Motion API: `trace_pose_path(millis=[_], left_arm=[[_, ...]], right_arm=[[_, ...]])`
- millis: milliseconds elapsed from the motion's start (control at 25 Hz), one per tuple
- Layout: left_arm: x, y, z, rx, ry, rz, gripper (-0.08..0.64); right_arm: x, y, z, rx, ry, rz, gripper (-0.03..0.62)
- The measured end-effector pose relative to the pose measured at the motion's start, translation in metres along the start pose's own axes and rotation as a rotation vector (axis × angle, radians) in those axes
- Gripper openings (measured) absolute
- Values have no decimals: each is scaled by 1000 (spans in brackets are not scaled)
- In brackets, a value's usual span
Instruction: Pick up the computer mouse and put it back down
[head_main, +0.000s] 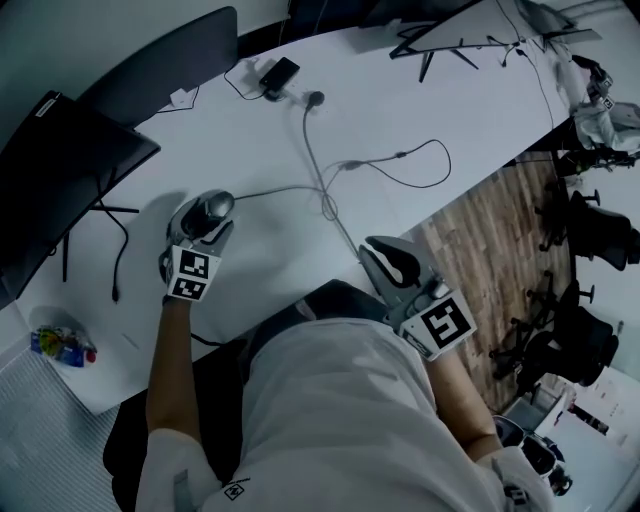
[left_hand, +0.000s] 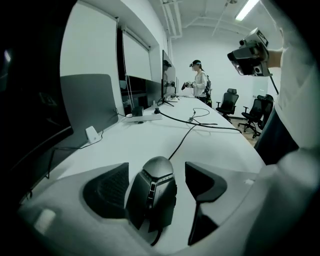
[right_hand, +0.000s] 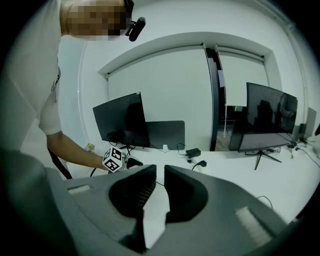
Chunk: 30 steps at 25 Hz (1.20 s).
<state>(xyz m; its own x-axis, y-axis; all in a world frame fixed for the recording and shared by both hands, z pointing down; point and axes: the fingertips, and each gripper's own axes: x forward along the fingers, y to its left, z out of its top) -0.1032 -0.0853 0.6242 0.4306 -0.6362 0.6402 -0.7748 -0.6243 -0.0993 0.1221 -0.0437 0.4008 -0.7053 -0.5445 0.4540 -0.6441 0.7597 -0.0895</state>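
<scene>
The grey and black computer mouse (head_main: 212, 208) rests on the white table (head_main: 400, 110), and its cable (head_main: 300, 188) runs off to the right. My left gripper (head_main: 200, 232) is lowered over the mouse, jaws open, one on each side. In the left gripper view the mouse (left_hand: 154, 187) lies between the two dark pads (left_hand: 107, 190); the left pad is close beside it and a gap shows at the right pad. My right gripper (head_main: 385, 262) hangs at the table's near edge by the person's body, jaws together with nothing between them (right_hand: 156, 175).
A dark monitor (head_main: 60, 170) stands left of the mouse and another monitor's stand (head_main: 450, 40) is at the far end. A power brick (head_main: 278, 75) and looped cables (head_main: 400, 160) cross the table. A colourful packet (head_main: 62, 345) lies at the near left corner. Office chairs (head_main: 590, 230) stand on the floor at right.
</scene>
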Motion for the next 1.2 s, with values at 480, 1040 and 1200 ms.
trace_pose_path(millis=[480, 1040, 1200], left_arm=[[27, 5, -24, 62, 39, -56, 345], [31, 0, -20, 87, 76, -151, 345], [30, 1, -21, 77, 95, -134, 345]], right_arm=[[-12, -6, -17, -14, 62, -59, 51], [-15, -4, -14, -22, 54, -61, 51], [-15, -2, -14, -24, 56, -60, 51]])
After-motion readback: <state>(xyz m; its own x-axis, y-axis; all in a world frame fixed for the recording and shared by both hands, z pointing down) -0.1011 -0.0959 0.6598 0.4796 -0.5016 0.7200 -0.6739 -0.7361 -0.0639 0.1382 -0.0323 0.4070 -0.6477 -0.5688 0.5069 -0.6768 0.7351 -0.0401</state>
